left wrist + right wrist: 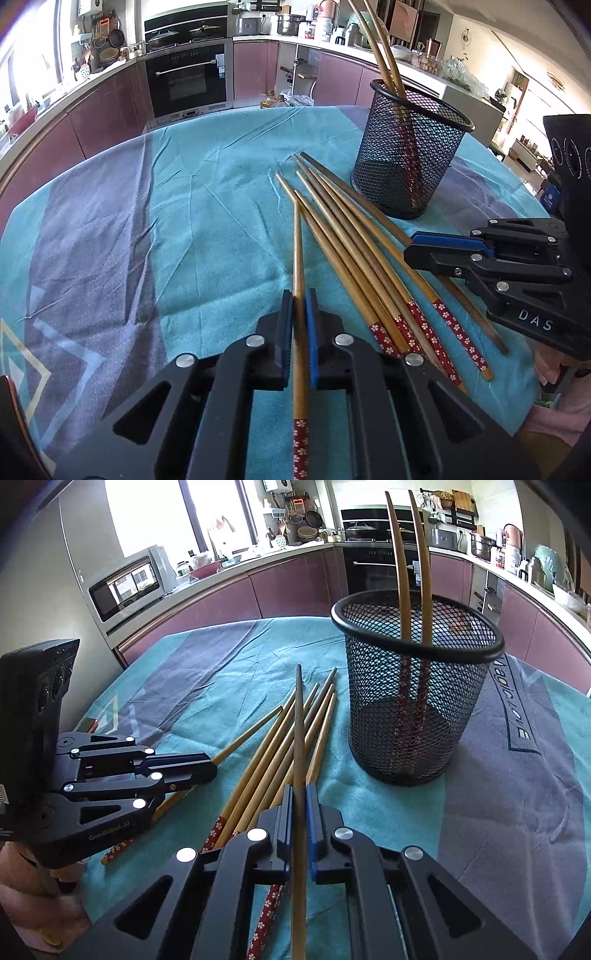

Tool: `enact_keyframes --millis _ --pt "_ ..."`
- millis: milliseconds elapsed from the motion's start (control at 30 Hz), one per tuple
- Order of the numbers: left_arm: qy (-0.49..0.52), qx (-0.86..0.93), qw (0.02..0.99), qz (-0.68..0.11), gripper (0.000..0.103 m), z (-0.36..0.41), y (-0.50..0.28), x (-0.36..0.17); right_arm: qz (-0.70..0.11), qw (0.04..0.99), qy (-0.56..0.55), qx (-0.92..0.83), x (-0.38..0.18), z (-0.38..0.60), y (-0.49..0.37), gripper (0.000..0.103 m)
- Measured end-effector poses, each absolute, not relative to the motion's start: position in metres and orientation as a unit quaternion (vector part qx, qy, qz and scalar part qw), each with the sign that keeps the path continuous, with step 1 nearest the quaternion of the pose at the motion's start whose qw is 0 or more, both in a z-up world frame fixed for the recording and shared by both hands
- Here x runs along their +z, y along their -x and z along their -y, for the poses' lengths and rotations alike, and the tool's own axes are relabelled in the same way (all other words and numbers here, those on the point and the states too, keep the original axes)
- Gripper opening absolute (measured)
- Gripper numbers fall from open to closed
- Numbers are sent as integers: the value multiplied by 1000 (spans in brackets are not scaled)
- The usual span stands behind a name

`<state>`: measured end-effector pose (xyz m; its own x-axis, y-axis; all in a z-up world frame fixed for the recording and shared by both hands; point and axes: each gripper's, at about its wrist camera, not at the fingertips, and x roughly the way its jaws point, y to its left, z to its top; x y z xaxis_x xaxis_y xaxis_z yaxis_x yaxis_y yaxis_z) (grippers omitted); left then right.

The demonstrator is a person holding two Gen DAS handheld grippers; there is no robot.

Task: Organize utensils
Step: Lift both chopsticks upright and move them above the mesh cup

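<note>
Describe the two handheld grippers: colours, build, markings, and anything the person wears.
Both are matte black linkage frames with silver pivot rivets and ribbed blue-edged pads. The left gripper carries white "GenRobot.AI" lettering and a black camera block with round lenses behind it. The right gripper shows raised letters "DAS" on its body. Pink fabric, possibly a sleeve, shows beneath it.

White raised letters "DAS" stand on the black body of the right gripper, seen from the left wrist view. Faint pale lettering "GenRobot.AI" stands on the black body of the left gripper, seen from the right wrist view. The cloth on the table carries the words "Magic LOVE" in pale letters along a dark grey band, just right of the mesh basket. Other labels on kitchen jars are too small to read.
</note>
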<state>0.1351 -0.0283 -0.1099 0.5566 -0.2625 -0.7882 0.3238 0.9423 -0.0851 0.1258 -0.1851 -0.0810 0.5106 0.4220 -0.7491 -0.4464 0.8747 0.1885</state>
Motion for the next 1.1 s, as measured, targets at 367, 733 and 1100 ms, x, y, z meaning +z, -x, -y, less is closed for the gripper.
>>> enact_keyframes --millis 367,733,1100 --pt "2 -196 886 -421 8 15 -125 -84 -388 878 -6 280 -57 194 -113 6" --pt "48 -258 891 -369 7 5 -108 -29 -325 904 -31 276 -17 220 -101 6" --pt "76 -293 901 -310 7 4 -104 16 -272 926 -33 261 20 242 -97 6"
